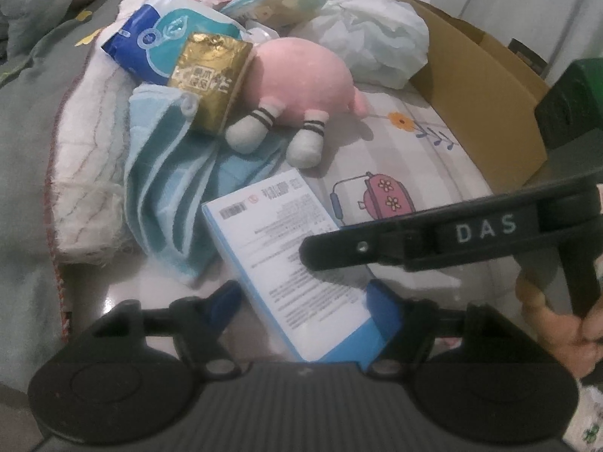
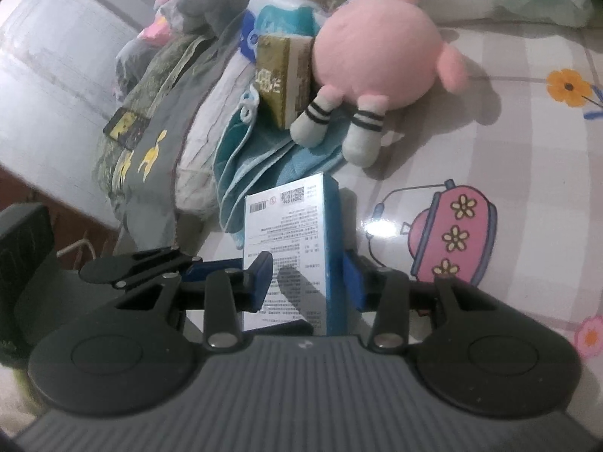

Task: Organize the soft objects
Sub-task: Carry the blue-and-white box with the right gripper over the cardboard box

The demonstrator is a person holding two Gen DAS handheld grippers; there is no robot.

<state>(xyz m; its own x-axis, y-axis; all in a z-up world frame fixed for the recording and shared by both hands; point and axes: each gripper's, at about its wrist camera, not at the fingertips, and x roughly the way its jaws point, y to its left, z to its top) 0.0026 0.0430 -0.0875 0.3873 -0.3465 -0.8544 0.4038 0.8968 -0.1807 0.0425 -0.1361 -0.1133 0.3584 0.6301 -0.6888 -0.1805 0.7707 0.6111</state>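
I pinch the box (image 2: 290,248) in the right hand-held gripper (image 2: 307,277); the left hand-held gripper (image 1: 305,301) is spread. A weak pinch risks dropping it.

1 plush toy (image 1: 297,75) – 1 box (image 1: 290,260) – 1 towel (image 1: 169,188).

The letters "DAS" stand in white on the black arm (image 1: 444,231) reaching across the left wrist view. The blue-and-white box (image 2: 290,248) carries a barcode, a QR code and dense print too small to read. The gold packet (image 1: 211,79) bears large characters, blurred.
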